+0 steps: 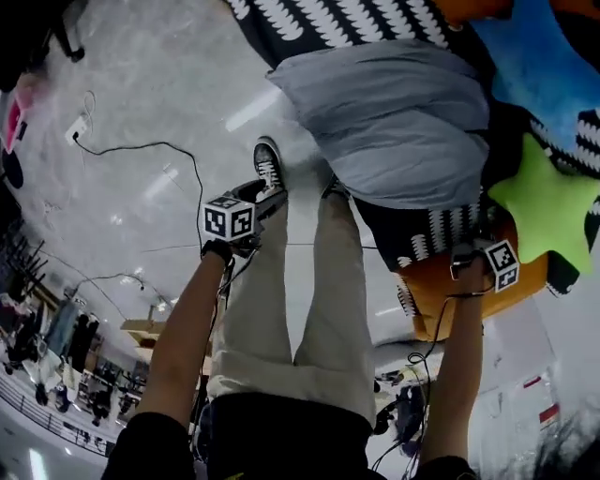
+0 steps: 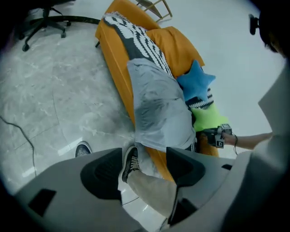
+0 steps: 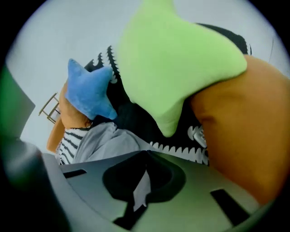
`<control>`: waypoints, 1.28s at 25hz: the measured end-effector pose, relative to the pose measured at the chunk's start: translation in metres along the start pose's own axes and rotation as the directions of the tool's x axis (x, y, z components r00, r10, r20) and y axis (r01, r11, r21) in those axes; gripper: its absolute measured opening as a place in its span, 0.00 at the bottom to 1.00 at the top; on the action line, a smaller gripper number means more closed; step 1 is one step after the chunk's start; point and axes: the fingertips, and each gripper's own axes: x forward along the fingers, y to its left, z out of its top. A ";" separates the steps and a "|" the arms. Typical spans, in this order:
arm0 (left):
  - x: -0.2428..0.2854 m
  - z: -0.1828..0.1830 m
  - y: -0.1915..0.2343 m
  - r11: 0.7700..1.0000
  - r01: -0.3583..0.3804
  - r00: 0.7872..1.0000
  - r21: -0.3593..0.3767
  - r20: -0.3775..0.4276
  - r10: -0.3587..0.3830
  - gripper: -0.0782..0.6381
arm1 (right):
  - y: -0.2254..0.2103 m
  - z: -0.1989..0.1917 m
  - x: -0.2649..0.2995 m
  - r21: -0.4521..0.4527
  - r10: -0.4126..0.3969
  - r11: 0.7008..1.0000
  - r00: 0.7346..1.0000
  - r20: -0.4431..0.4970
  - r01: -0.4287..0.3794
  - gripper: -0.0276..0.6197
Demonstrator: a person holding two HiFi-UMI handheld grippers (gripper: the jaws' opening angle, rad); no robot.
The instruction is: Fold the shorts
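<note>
Grey shorts lie spread on a black-and-white patterned throw over an orange sofa, their long axis running along the seat. In the left gripper view the shorts stretch from upper left to lower right, following the line of the sofa. Which end is the waistband cannot be told.

The right tongs are closed at the near edge of the shorts, with a pale sliver of the cloth showing between the jaws. In the head view, the right tongs point down at the throw just below the shorts.

The left tongs stand wide and hold nothing. They hang over the floor beside the sofa's front, and the person's black sneaker and beige trouser leg are framed between the jaws. The head view shows the left tongs apart from the shorts, next to the sneaker.

A lime-green star cushion sits just beside the shorts at the right. A blue star cushion lies next to it, further along the sofa.

Each gripper's cube carries black-and-white square markers. A black cable trails across the pale marbled floor, and an office chair stands beyond the far end of the sofa.
</note>
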 end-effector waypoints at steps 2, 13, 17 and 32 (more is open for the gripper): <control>0.016 -0.012 -0.005 0.999 0.030 0.999 0.033 -0.038 -0.028 0.54 | 0.007 0.015 -0.021 -0.062 -0.022 0.998 0.999 0.049 0.025 0.07; 0.081 -0.039 0.001 0.994 0.047 0.998 -0.096 0.050 -0.042 0.55 | -0.017 -0.052 0.041 -0.069 -0.038 0.997 0.959 -0.282 0.020 0.37; 0.074 -0.050 0.007 0.990 0.043 0.997 -0.134 0.071 -0.034 0.55 | -0.036 -0.051 0.043 0.038 -0.008 0.999 0.969 -0.245 0.018 0.20; 0.091 -0.065 -0.022 0.987 0.023 0.998 -0.160 0.068 -0.012 0.55 | -0.036 -0.001 0.023 0.104 0.013 0.995 0.997 -0.073 -0.006 0.07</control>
